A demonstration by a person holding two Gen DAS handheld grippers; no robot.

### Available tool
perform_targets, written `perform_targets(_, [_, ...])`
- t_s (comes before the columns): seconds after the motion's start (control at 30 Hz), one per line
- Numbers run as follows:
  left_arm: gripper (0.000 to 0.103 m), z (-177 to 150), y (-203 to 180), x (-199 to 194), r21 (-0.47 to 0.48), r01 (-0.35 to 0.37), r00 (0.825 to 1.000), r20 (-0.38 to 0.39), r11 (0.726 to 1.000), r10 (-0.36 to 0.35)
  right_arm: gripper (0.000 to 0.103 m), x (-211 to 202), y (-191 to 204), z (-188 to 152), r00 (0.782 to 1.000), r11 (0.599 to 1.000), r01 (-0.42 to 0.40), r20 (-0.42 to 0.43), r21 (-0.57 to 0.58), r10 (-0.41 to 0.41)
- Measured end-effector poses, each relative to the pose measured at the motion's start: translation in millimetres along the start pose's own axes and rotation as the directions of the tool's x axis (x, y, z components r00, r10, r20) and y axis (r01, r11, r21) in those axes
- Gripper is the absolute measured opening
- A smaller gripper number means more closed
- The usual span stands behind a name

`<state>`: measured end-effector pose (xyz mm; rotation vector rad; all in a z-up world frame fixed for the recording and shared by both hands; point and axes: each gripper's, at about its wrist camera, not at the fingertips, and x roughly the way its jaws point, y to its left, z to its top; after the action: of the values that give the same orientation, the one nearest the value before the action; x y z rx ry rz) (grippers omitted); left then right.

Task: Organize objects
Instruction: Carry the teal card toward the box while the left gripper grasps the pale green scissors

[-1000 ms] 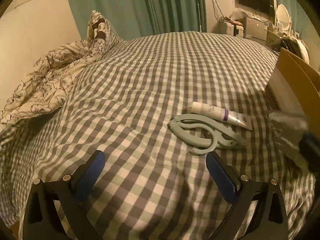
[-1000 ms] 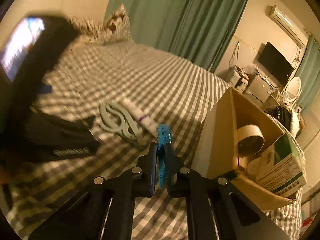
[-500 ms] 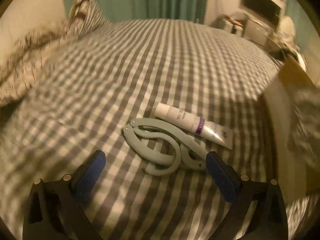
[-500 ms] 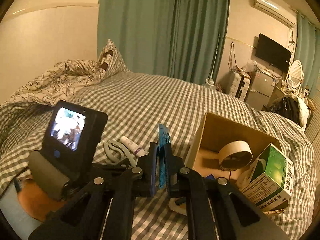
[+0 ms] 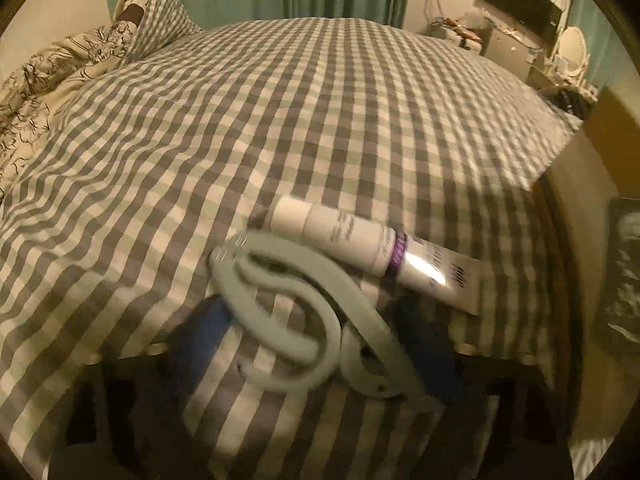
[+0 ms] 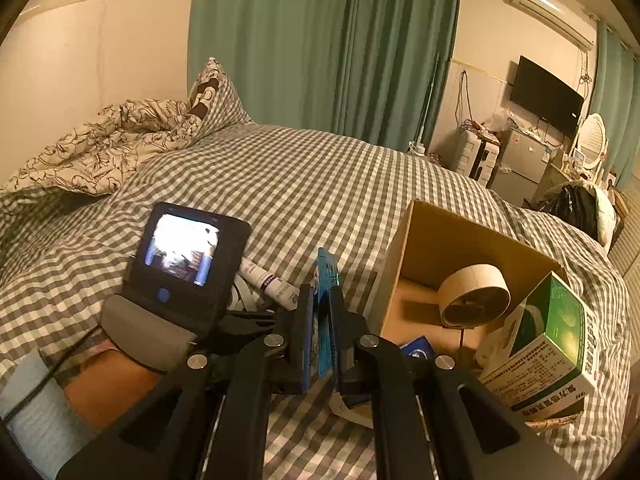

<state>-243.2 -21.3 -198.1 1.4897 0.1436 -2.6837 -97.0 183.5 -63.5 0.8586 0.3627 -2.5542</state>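
Pale green scissors (image 5: 304, 320) lie on the checked bedspread (image 5: 280, 120), with a white tube (image 5: 360, 240) with a purple band touching their far side. My left gripper (image 5: 316, 344) is low over the scissors. Its blue pads (image 5: 200, 336) stand on either side of the handle loops and the jaws are closing; blur hides whether they touch. In the right wrist view my right gripper (image 6: 322, 300) is shut on a thin blue packet (image 6: 326, 276), held above the bed beside an open cardboard box (image 6: 404, 248). The tube (image 6: 268, 280) shows there too.
The box holds a tape roll (image 6: 474, 300) and a green and white carton (image 6: 556, 344). The left gripper's screen unit (image 6: 184, 256) and a person's hand (image 6: 108, 380) are at the left. A crumpled floral quilt (image 6: 100, 152) lies at the far left, and the box wall (image 5: 580, 240) is close on the right.
My left gripper has come down and forward over the scissors, and its pads have narrowed around them. My right gripper has lifted with the blue packet, still shut.
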Motion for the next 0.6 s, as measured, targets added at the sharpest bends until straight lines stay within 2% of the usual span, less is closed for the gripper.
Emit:
perform_targets(0.13, [0.073,-15.0,-1.0,-22.7,0.056,0.036,0.999,-0.02,0.998,-0.035,0.007,-6.3,1.5,-2.4,1.0,1.0,0.003,0.001,-0.003,-0.003])
perform_targets(0.3, [0.072,-32.9,2.0,-61.0,0.064,0.097,0.995,0.005,0.993,-0.098,0.007,-19.4,1.5,-5.0,1.0,1.0,-0.006,0.008,0.011,0.006])
perform_targets(0.4, [0.072,-39.5,7.9,-92.5,0.055,0.126,0.991,0.043,0.991,-0.128,0.007,-32.6,2.0,-4.5,1.0,1.0,-0.011,0.025,0.013,0.01])
perform_targets(0.5, [0.072,-34.6,4.9,-129.1,0.081,0.11,0.987,0.112,0.991,-0.118,0.007,-49.5,-2.3,-0.7,0.998,0.999,-0.02,0.056,0.027,0.019])
perform_targets(0.6, [0.072,-19.7,-3.4,-164.0,0.103,0.115,0.974,0.183,0.988,-0.132,0.007,-71.1,-12.6,5.9,0.994,0.998,-0.04,0.101,0.05,0.035])
